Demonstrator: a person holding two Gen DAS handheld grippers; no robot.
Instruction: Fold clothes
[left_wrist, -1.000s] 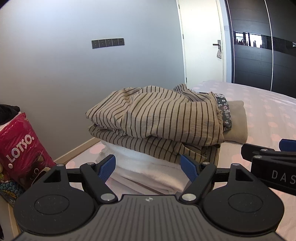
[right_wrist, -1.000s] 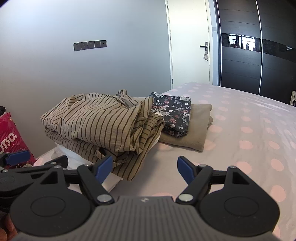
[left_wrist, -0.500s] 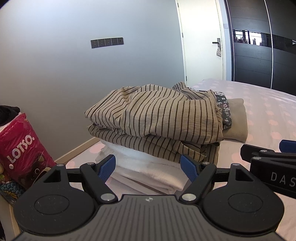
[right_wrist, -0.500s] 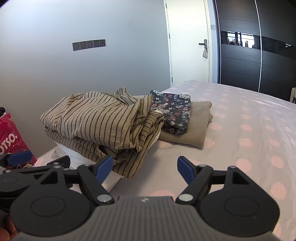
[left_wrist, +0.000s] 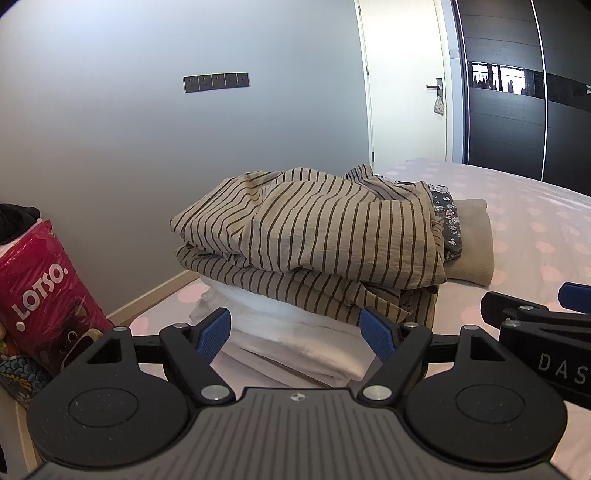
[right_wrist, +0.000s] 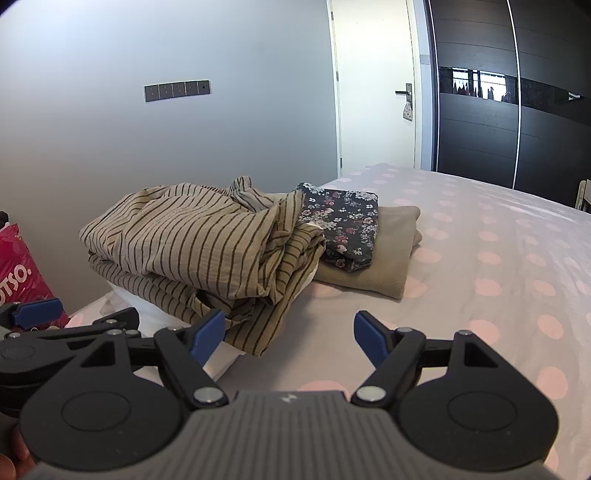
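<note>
A folded tan shirt with dark stripes (left_wrist: 314, 236) (right_wrist: 195, 240) lies on top of white folded cloth (left_wrist: 295, 332) on the bed. Beside it a dark floral garment (right_wrist: 347, 221) (left_wrist: 448, 218) rests on a folded beige cloth (right_wrist: 391, 251) (left_wrist: 476, 243). My left gripper (left_wrist: 297, 330) is open and empty, a short way in front of the striped pile. My right gripper (right_wrist: 290, 334) is open and empty over the bedsheet, just right of the pile. Each gripper shows at the edge of the other's view.
The bed has a pale sheet with pink dots (right_wrist: 480, 258). A red LOTSO bag (left_wrist: 40, 295) stands at the left edge. A grey wall with a switch panel (left_wrist: 216, 82), a white door (right_wrist: 373, 85) and a dark wardrobe (right_wrist: 517, 103) lie behind.
Both grippers have drawn slightly back from the pile and stay open. The clothes have not moved.
</note>
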